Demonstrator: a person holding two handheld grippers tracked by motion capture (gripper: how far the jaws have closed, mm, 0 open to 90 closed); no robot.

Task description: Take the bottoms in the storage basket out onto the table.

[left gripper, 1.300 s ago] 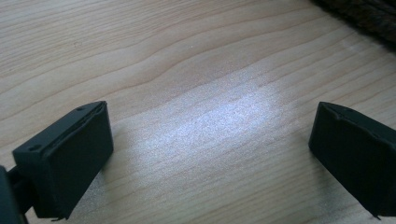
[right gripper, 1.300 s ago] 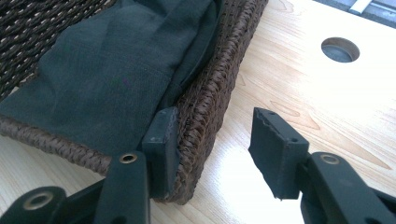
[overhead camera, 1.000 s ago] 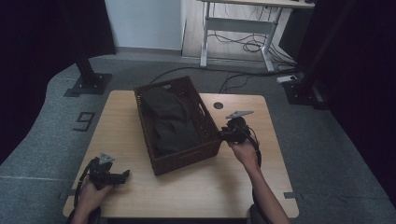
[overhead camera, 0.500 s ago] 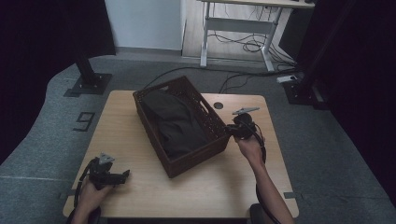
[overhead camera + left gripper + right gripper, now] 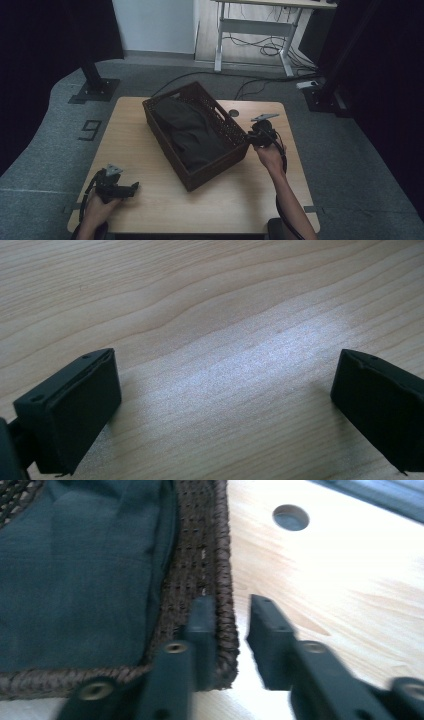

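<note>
A dark brown woven basket (image 5: pixel 162 140) sits askew on the middle of the wooden table (image 5: pixel 240 200), with a dark folded cloth (image 5: pixel 192 132) inside. My right gripper (image 5: pixel 248 141) is at the basket's right corner. In the right gripper view its jaws straddle the basket rim (image 5: pixel 222 555), one inside next to the cloth (image 5: pixel 75 570), one outside with a gap; my right gripper (image 5: pixel 231 605) has just been opening and is open. My left gripper (image 5: pixel 134 187) rests near the front left of the table, and my left gripper (image 5: pixel 225 405) is open over bare wood.
A round cable hole (image 5: pixel 233 113) lies in the tabletop just behind the right gripper, also seen as the hole (image 5: pixel 290 517). A desk frame (image 5: pixel 255 30) with cables stands on the floor beyond. Black stand bases (image 5: pixel 92 90) flank the table.
The basket has turned anticlockwise, its right corner swinging away from me. The right gripper moved with it a little to the right; its jaws now stand apart around the rim. The left gripper stayed put.
</note>
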